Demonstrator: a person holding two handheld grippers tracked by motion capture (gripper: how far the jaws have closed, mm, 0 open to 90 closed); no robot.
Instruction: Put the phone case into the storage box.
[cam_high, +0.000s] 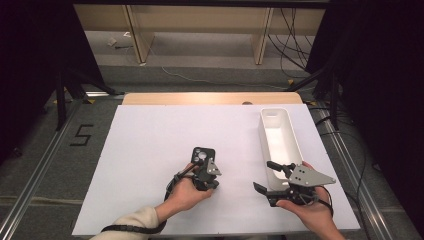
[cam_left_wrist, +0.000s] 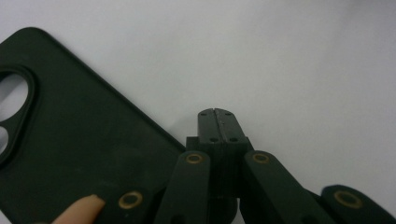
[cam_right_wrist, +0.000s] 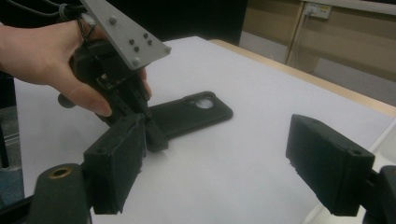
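Note:
A black phone case (cam_high: 202, 154) lies flat on the white board, camera cut-out at its far end. My left gripper (cam_high: 200, 171) points down at the case's near end. In the left gripper view its jaws (cam_left_wrist: 217, 114) are pressed together with nothing between them, just right of the case (cam_left_wrist: 70, 140). My right gripper (cam_high: 266, 177) sits low at the front right, open and holding nothing, aimed left toward the case. In the right gripper view its pads (cam_right_wrist: 116, 161) stand wide apart; the left gripper (cam_right_wrist: 155, 138) touches down beside the case (cam_right_wrist: 189, 114).
A long white bin (cam_high: 267, 145) stands along the right side of the white board (cam_high: 150, 145), just behind my right gripper. A wooden table edge (cam_high: 210, 98) runs behind the board. Cables and black stands lie on the floor beyond.

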